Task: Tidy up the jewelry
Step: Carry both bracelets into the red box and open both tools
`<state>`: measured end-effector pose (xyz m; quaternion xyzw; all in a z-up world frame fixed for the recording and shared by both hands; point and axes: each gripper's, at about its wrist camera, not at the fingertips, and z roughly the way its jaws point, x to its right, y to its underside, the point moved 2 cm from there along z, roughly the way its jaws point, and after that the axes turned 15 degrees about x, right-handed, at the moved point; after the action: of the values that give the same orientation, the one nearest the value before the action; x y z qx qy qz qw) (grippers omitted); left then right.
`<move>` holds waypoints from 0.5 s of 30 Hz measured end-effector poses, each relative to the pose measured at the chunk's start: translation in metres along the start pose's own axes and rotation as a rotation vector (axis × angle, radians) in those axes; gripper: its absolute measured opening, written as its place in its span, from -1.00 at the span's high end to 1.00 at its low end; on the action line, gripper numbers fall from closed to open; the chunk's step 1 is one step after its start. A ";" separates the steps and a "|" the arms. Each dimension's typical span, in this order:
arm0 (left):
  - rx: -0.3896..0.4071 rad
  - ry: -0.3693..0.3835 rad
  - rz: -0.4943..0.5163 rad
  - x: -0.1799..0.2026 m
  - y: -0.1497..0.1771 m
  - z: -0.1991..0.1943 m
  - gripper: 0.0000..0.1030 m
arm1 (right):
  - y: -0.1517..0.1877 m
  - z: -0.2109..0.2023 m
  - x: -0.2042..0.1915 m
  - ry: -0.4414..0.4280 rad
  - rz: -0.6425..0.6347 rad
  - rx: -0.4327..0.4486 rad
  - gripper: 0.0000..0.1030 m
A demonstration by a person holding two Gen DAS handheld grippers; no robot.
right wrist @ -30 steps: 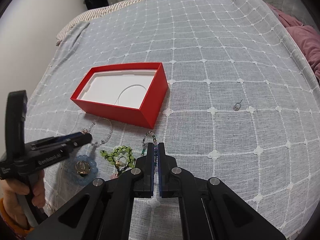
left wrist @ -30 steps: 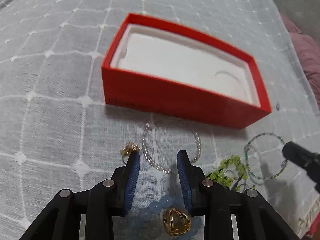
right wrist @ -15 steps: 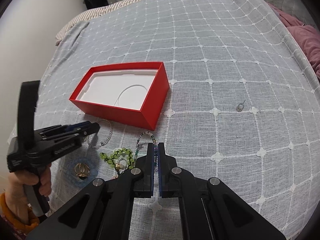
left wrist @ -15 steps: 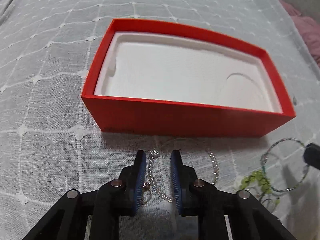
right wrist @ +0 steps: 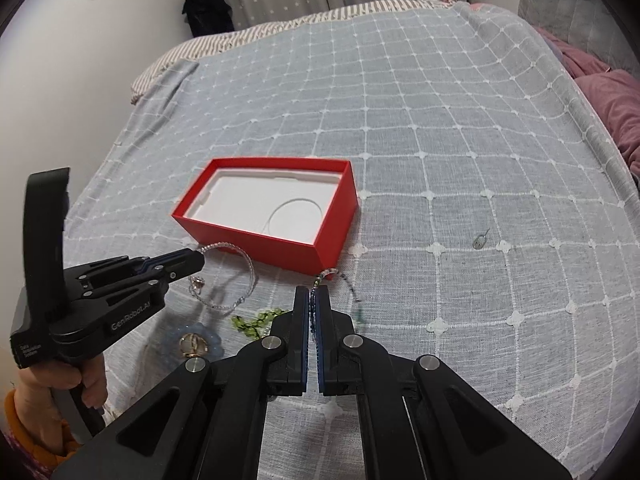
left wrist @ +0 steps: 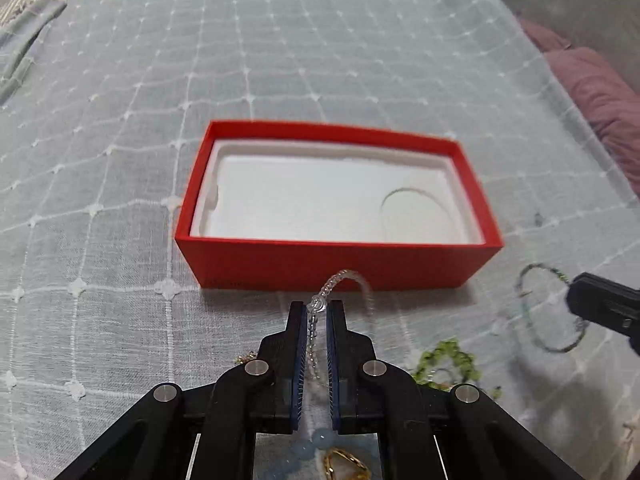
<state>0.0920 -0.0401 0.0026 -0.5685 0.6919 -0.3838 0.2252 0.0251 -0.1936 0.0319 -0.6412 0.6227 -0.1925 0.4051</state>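
A red box with a white insert lies open on the grey quilt, a thin silver loop inside it. My left gripper is just in front of the box's near wall. Its jaws are closing and its pads press a clear bead bracelet, which arches up off the quilt. In the right wrist view the left gripper holds that clear bracelet left of the box. My right gripper is shut on a dark green bead bracelet, whose loop hangs blurred from it.
On the quilt near the grippers lie a green bead bracelet, a pale blue bead bracelet with a gold ring inside it, and a small gold ring. A little metal pin lies right of the box. A purple blanket lies at the right edge.
The left jaws came together on the clear bead bracelet and lifted it off the quilt. Both grippers rose, and the right one kept hold of its dark bead bracelet.
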 end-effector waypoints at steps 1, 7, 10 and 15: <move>0.013 0.007 -0.002 0.001 -0.002 -0.006 0.94 | -0.001 -0.002 -0.002 -0.001 -0.005 0.007 0.95; 0.086 0.043 -0.024 0.003 -0.021 -0.030 1.00 | -0.009 -0.010 -0.017 -0.006 -0.021 0.049 0.95; 0.113 0.054 -0.046 0.003 -0.032 -0.031 1.00 | -0.016 -0.012 -0.021 -0.002 -0.025 0.074 0.95; 0.155 0.078 -0.070 0.005 -0.042 -0.031 1.00 | -0.026 -0.012 -0.026 -0.005 -0.016 0.101 0.95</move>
<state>0.0937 -0.0389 0.0546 -0.5580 0.6479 -0.4657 0.2280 0.0295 -0.1749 0.0655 -0.6253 0.6060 -0.2252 0.4370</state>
